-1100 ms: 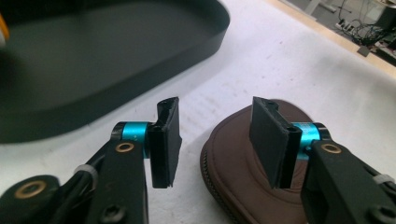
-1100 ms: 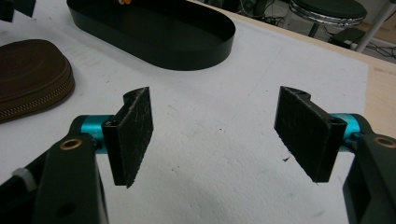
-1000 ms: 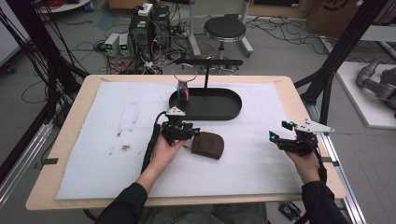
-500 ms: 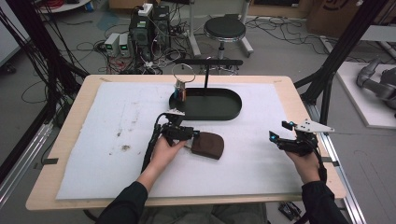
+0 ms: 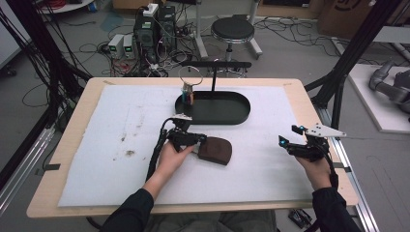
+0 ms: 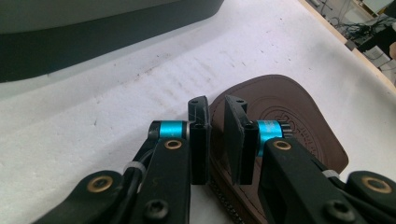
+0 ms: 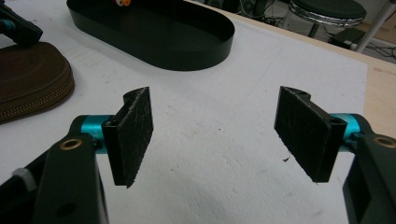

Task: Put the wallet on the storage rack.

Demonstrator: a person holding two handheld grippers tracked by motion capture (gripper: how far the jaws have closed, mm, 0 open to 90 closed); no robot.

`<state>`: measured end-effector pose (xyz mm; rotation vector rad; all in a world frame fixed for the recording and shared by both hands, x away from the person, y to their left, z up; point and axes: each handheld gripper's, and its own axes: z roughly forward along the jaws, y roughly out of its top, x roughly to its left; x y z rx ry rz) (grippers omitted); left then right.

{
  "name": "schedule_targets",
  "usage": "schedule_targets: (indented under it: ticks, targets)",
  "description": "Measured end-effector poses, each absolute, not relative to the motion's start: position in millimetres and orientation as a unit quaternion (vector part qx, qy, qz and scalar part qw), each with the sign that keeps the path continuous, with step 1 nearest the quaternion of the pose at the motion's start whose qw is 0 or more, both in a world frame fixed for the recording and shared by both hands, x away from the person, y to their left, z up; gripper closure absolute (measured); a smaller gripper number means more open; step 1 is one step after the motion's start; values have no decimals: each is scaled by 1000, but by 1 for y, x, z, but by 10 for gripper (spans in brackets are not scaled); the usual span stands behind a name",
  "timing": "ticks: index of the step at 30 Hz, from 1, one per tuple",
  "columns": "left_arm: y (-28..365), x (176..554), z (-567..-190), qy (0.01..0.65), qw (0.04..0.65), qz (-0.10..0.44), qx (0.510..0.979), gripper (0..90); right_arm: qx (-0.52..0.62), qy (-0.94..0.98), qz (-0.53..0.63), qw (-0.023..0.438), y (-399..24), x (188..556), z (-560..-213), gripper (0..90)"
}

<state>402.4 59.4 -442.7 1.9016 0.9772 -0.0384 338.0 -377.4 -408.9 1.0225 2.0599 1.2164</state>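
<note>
On white mat (image 5: 121, 145): one brown pouch (image 5: 215, 150).

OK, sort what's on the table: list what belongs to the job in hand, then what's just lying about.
In the job:
- brown zip pouch
- left tongs, which have just been closing on the pouch's edge

Lying about:
- black oval tray
- black stand in the tray, with a wire ring
- right tongs, open over the white mat

A wooden table (image 5: 77, 130) carries a white mat (image 5: 121, 125).
</note>
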Motion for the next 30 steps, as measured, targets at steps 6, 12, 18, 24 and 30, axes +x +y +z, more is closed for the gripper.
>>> schedule_targets:
  ticks: [6, 12, 18, 24, 30]
  targets:
    - [59, 398, -437, 371, 507, -12, 778, 845, 380, 762, 451, 267, -378, 338, -409, 285]
    - [58, 386, -423, 333, 531, 12, 779, 859, 378, 761, 453, 268, -378, 338, -408, 285]
    - [57, 372, -415, 296, 544, 47, 784, 863, 374, 762, 455, 267, -374, 337, -407, 285]
    - [61, 361, -411, 265, 551, 66, 789, 866, 362, 766, 463, 260, -365, 336, -406, 285]
    - [61, 350, -406, 229, 553, 88, 796, 867, 344, 773, 471, 249, -352, 335, -405, 285]
